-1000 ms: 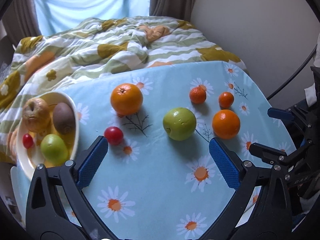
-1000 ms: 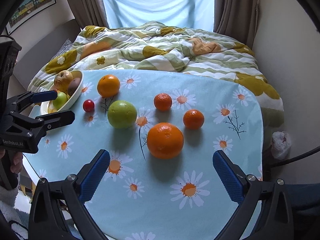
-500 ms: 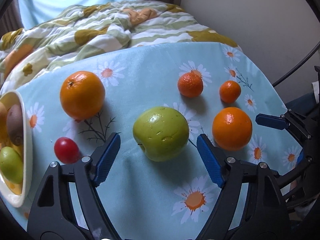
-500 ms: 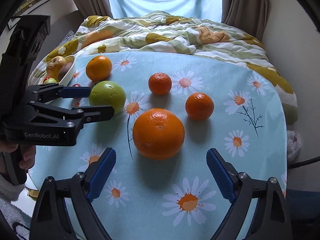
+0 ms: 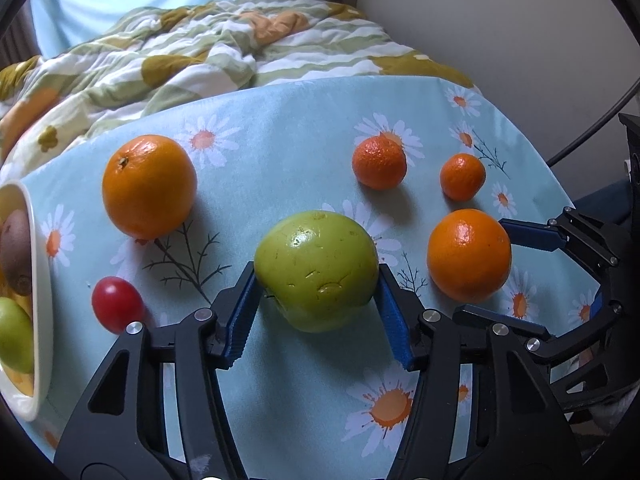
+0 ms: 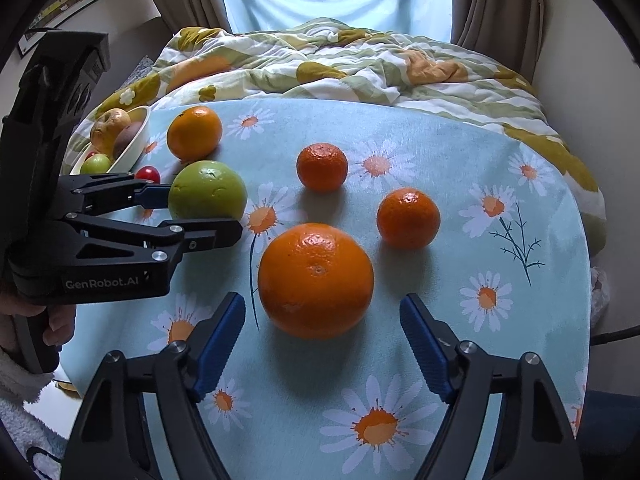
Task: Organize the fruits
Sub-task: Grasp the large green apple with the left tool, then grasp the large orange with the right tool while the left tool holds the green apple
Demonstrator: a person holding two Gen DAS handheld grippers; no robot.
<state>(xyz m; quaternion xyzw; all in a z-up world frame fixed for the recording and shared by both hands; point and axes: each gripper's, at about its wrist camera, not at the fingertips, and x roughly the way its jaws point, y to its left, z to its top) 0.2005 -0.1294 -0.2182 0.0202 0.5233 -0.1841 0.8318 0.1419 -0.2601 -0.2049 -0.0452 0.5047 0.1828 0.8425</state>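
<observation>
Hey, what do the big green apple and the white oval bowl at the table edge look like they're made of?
The big green apple may be plastic or foam rather than real: its shiny skin shows shallow dents and nicks with no browning. The left gripper presses it with blue ribbed pads. The white oval bowl looks like glazed ceramic or melamine: smooth, glossy and thick-rimmed; the pictures do not settle which.

The left tongs (image 5: 316, 304) have just been closing; their blue pads (image 5: 240, 320) now contact both sides of the green apple (image 5: 316, 270), which rests on the bench (image 5: 280, 128). A cherry tomato (image 5: 117, 304) lies beside the bowl (image 5: 40, 280).
</observation>
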